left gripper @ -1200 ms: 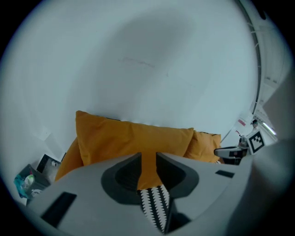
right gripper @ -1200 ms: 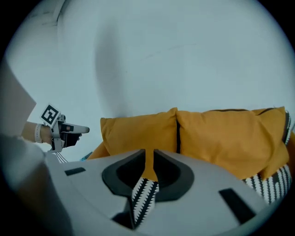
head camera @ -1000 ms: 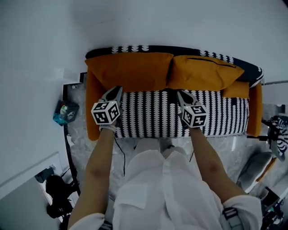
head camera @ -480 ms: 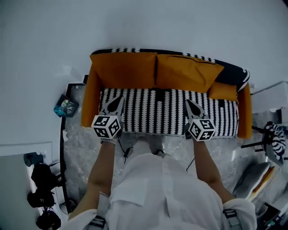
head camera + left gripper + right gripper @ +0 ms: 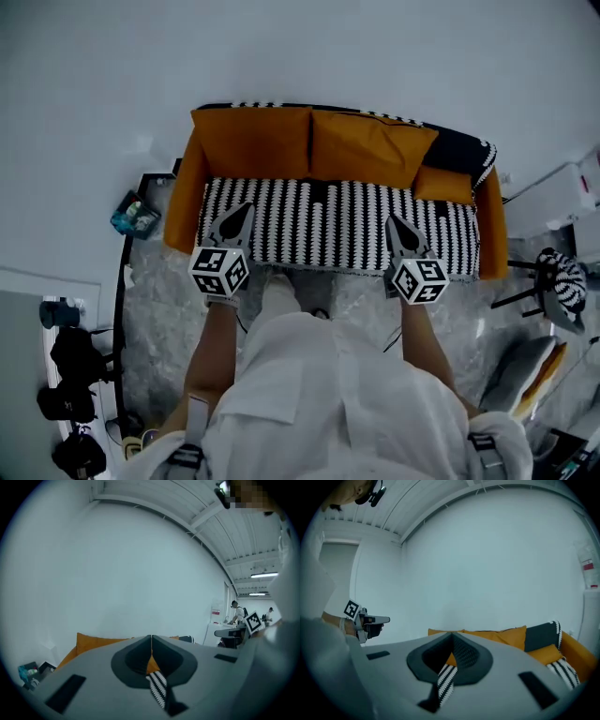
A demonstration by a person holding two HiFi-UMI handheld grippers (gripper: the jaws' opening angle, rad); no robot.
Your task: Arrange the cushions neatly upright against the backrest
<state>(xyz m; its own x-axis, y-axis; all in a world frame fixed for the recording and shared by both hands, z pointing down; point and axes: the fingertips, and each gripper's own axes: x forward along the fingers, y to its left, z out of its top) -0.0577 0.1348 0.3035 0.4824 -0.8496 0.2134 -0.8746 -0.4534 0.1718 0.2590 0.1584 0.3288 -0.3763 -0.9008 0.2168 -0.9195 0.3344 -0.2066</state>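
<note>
Two large orange cushions (image 5: 253, 141) (image 5: 370, 150) stand upright side by side against the backrest of a sofa with a black-and-white patterned seat (image 5: 328, 225). A smaller orange cushion (image 5: 442, 184) and a dark cushion (image 5: 461, 147) fill the right corner. My left gripper (image 5: 247, 206) hovers over the seat's front left, shut and empty. My right gripper (image 5: 391, 219) hovers over the front right, also shut with nothing in it. In the left gripper view the closed jaws (image 5: 151, 638) point at the cushions (image 5: 101, 642); in the right gripper view the gripper (image 5: 451, 634) does the same.
The sofa has orange arms (image 5: 186, 192) (image 5: 492, 225) and stands against a white wall. On the floor lie a teal item (image 5: 129, 217) at left, black gear (image 5: 70, 370) at lower left and a striped stool (image 5: 561, 281) at right. People stand at a counter (image 5: 234, 632) far right.
Both grippers have drawn back from the cushions' lower edges to the front of the seat. The view has pulled away from the sofa. The cushions stay upright.
</note>
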